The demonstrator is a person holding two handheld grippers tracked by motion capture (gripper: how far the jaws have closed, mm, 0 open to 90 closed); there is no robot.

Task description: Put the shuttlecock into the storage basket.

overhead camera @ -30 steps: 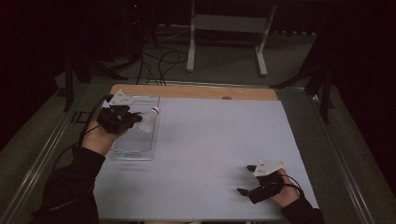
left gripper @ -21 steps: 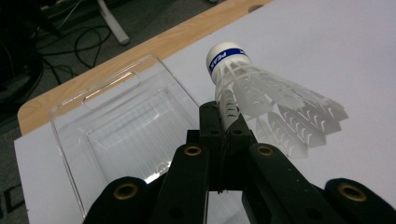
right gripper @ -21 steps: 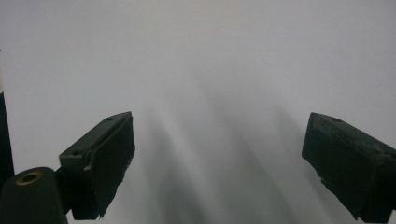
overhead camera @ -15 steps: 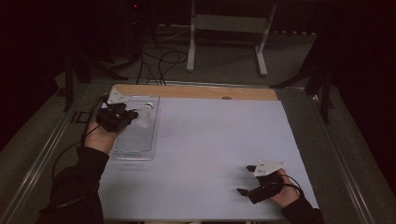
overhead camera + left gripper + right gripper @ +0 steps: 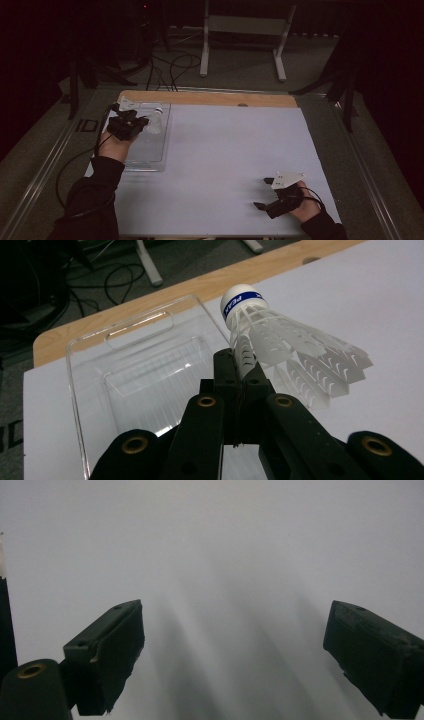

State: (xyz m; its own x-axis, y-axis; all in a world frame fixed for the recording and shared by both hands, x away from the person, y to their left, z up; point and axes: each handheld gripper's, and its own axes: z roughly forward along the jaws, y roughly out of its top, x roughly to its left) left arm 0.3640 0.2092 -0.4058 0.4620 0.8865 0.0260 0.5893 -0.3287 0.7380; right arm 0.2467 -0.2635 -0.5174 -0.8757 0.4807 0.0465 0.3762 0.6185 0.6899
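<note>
A white shuttlecock (image 5: 285,335) with a blue band round its cork is pinched by its skirt in my left gripper (image 5: 239,371), whose jaws are shut on it. In the high view the left gripper (image 5: 136,121) holds the shuttlecock (image 5: 154,121) over the clear plastic tray (image 5: 150,159) at the table's left. The tray (image 5: 90,390) lies just beneath and ahead of the jaws. My right gripper (image 5: 264,193) rests near the front right of the white mat, its jaws open with nothing between the fingers (image 5: 107,647).
A white mat (image 5: 225,150) covers most of the table, with a wooden strip (image 5: 210,99) along the far edge. A metal stand (image 5: 245,30) and cables lie on the floor beyond. A cable trails from the left gripper off the table's left side.
The left gripper has sunk a little towards the tray with the shuttlecock still in it. The right gripper has stayed put.
</note>
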